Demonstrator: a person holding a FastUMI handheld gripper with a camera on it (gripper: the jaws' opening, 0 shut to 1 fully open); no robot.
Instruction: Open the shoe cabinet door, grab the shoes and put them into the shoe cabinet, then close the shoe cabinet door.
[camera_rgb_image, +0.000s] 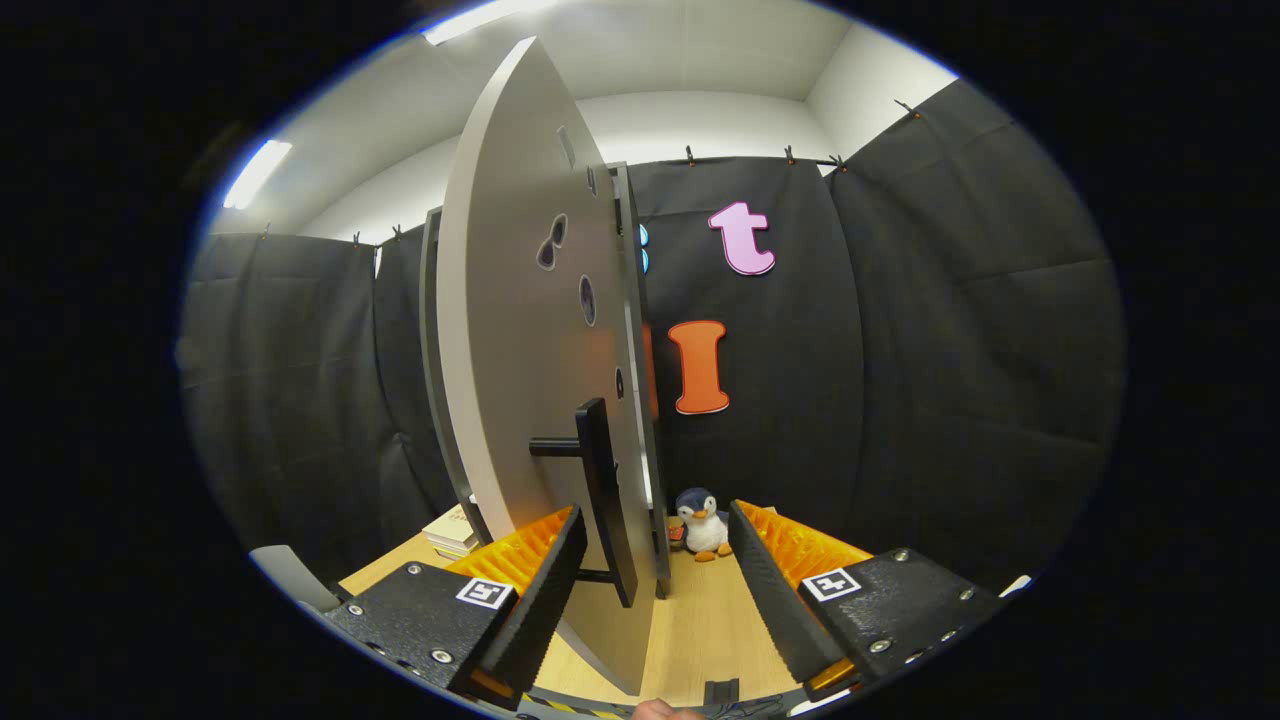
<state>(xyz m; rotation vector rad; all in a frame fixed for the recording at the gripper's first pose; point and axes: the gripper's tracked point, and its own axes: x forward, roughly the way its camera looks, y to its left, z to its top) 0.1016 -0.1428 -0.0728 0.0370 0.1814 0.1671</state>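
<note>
Right ahead of the gripper (655, 580), the shoe cabinet door (520, 330) stands swung out edge-on toward the camera, so I'd say opening is about done, while loading the shoes and closing remain. Its long black handle (608, 500) runs vertically between the spread, released fingers. Beyond them, a plush penguin (703, 522) sits on the table (700, 630).

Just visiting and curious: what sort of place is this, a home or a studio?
Probably a staged test booth, not a home: black cloth walls pinned up around a pale grey cabinet door with a black bar handle, straddled by the open hand-held gripper, plus a plush penguin toy.
</note>
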